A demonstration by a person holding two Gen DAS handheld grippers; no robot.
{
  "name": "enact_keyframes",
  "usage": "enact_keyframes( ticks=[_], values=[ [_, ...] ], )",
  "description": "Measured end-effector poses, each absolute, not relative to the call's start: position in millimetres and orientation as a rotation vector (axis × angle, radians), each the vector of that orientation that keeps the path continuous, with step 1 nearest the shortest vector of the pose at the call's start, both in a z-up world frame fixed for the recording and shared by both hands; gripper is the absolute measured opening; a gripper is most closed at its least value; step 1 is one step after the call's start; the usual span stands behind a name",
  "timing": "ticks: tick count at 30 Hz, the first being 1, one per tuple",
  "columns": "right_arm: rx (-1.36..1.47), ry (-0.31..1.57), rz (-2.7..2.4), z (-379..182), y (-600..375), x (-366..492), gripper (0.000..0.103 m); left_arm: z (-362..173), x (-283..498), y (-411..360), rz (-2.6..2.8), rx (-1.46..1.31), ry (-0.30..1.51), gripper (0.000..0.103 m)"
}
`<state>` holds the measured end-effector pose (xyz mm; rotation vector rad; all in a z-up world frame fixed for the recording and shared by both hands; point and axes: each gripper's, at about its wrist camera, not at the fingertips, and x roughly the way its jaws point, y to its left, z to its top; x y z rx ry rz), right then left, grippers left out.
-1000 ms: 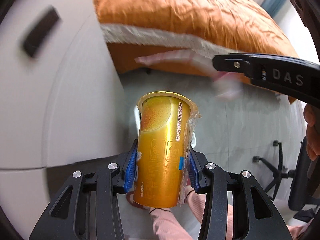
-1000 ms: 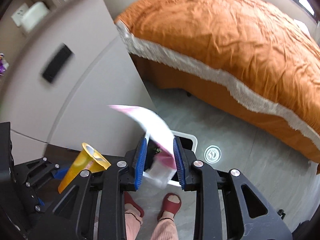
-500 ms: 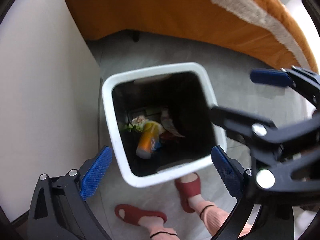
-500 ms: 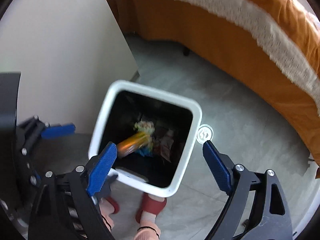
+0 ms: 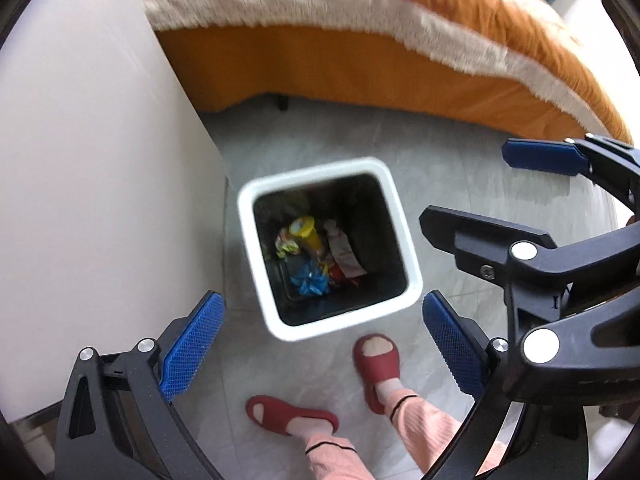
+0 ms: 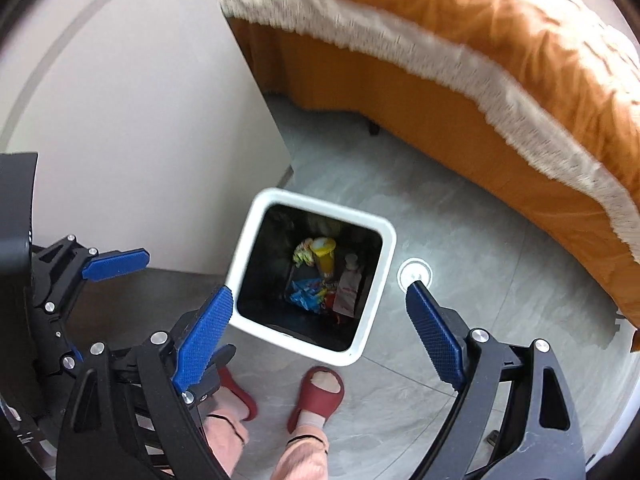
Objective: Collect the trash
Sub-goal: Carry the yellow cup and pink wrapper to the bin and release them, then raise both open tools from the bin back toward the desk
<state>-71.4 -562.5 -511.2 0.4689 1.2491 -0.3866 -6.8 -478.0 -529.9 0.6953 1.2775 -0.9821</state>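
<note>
My left gripper (image 5: 320, 344) and right gripper (image 6: 320, 332) hang spread and empty. In the bin (image 5: 394, 216) the yellow cup (image 5: 306, 234) lies tilted, mouth toward the bed (image 5: 360, 60); I can't read its print.

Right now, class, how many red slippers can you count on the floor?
2. One red slipper lies below the white bin, on the person's foot; the other red slipper stands just right of it, nearer the bin. None seem hidden.

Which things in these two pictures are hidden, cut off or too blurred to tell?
- Bin floor, both views: dark, covered by trash.
- Print on the white packet, right view: too small.
- Bed top, both views: cut by the edge, blurred.
- Person above the shins, both views: cut off, behind the claws.
</note>
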Motion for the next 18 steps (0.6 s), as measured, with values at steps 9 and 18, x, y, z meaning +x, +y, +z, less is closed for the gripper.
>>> enact_keyframes(
  ticks=[9,18],
  values=[
    [0.454,1.069,-0.442,-375,-558,-82,0.092,-399,-18,-467,-0.985,0.601,1.143,0.098],
    [0.399,0.967,-0.419,-288,-545,-86,0.098,-307,-14,-444,-0.917,0.535,1.042,0.098]
  ],
)
